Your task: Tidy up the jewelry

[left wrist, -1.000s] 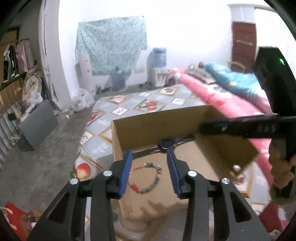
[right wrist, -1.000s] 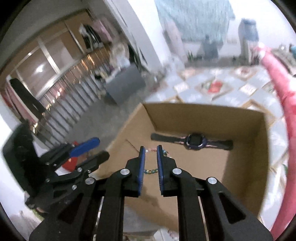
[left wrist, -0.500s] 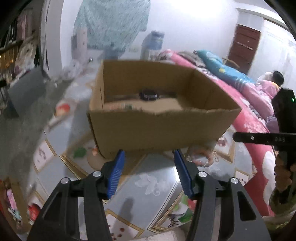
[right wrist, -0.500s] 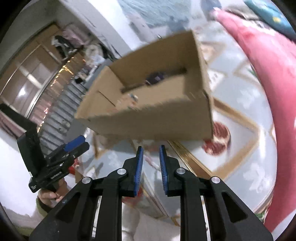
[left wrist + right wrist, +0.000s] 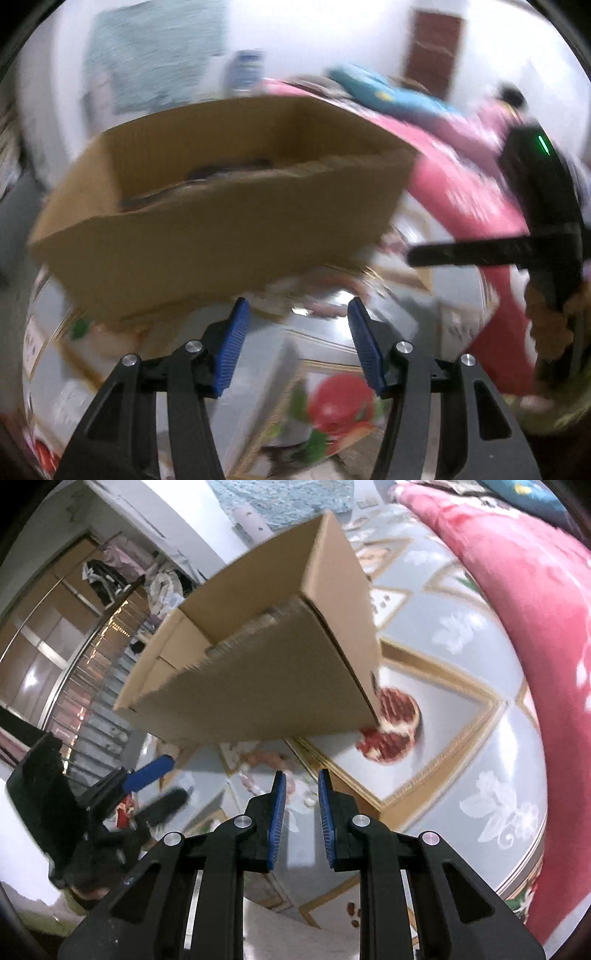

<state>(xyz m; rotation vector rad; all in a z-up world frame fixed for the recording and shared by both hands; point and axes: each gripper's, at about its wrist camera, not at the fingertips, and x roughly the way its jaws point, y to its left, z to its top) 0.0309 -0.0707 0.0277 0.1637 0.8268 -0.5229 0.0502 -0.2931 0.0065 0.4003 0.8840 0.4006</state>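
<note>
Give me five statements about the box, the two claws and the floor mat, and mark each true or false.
1. The cardboard box is open at the top. True.
2. The left claw grips the box wall. False: its jaws stand apart with nothing between them, in front of the box.
3. The right claw holds a bracelet. False: nothing is between its blue pads.
4. The box stands on a mat printed with fruit. True.
5. The bedding beside the mat is green. False: it is pink-red.

My left view is badly motion-blurred; the right is sharper, with bright indoor light and fisheye-bent edges.
</note>
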